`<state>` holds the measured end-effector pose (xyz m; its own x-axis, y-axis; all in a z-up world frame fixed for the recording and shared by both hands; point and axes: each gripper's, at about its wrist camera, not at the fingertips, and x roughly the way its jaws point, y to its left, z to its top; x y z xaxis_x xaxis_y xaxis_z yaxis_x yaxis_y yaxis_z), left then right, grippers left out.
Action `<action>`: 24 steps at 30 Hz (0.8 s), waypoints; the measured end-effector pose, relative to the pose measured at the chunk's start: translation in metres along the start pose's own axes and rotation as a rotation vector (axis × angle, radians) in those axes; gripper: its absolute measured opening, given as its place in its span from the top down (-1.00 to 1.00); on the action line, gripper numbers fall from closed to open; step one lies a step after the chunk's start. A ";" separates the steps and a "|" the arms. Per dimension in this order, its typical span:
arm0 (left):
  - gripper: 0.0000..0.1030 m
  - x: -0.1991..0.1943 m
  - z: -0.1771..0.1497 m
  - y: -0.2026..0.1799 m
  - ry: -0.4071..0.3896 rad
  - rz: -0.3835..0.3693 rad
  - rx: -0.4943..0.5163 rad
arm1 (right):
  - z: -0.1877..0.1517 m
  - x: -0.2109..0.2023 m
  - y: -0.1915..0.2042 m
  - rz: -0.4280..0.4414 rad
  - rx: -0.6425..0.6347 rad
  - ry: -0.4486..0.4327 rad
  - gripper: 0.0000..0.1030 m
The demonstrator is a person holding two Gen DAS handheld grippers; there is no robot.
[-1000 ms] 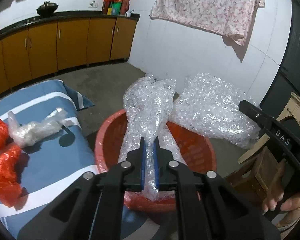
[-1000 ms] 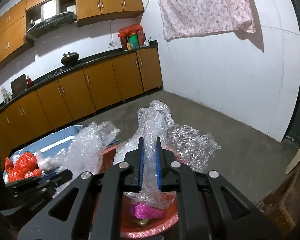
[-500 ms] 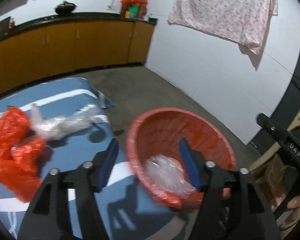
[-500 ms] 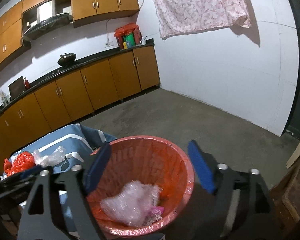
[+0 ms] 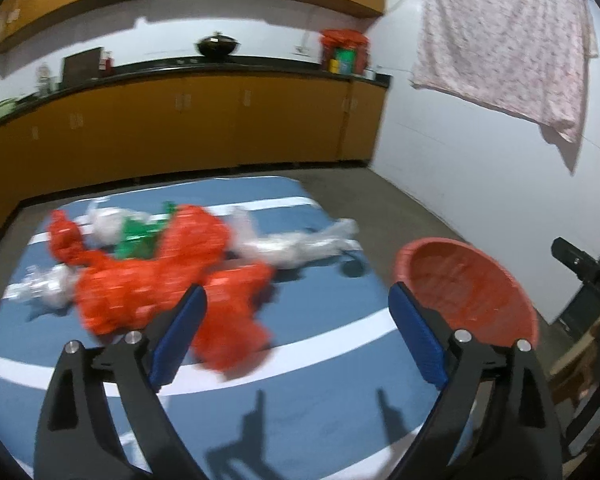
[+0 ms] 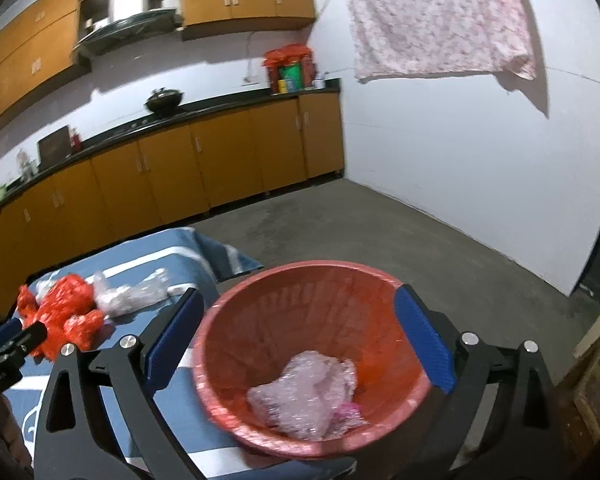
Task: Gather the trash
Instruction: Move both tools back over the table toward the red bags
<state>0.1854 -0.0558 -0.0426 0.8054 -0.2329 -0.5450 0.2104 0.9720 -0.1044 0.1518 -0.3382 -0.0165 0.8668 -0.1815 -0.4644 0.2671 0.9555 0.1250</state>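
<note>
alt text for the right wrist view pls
Open right gripper, fingers still parting and holding nothing, above a red bin containing crumpled bubble wrap. Left of it, orange bags and clear plastic lie on a blue cloth.

A second ago both grippers were clamped on bubble wrap above the red basket point(image 6: 312, 360). Now the bubble wrap point(image 6: 304, 392) lies in the basket's bottom. The right gripper point(image 6: 296, 344) has let go; its jaws are opening, empty. The left gripper point(image 5: 296, 332) has swung away over the blue striped cloth point(image 5: 320, 400) toward the orange bags point(image 5: 160, 276), jaws opening, empty.
</note>
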 end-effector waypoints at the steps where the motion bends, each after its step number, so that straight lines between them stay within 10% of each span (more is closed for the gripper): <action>1: -0.77 -0.005 -0.002 0.009 -0.006 0.021 -0.006 | 0.000 0.000 0.008 0.011 -0.014 0.002 -0.86; 12: -0.81 -0.048 -0.025 0.135 -0.041 0.289 -0.169 | -0.010 0.005 0.101 0.211 -0.117 0.061 -0.86; 24: -0.87 -0.076 -0.045 0.204 -0.045 0.410 -0.278 | -0.051 0.018 0.220 0.365 -0.279 0.149 -0.85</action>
<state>0.1420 0.1618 -0.0602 0.8155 0.1750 -0.5517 -0.2794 0.9538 -0.1105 0.2050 -0.1196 -0.0420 0.8075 0.1927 -0.5575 -0.1838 0.9803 0.0726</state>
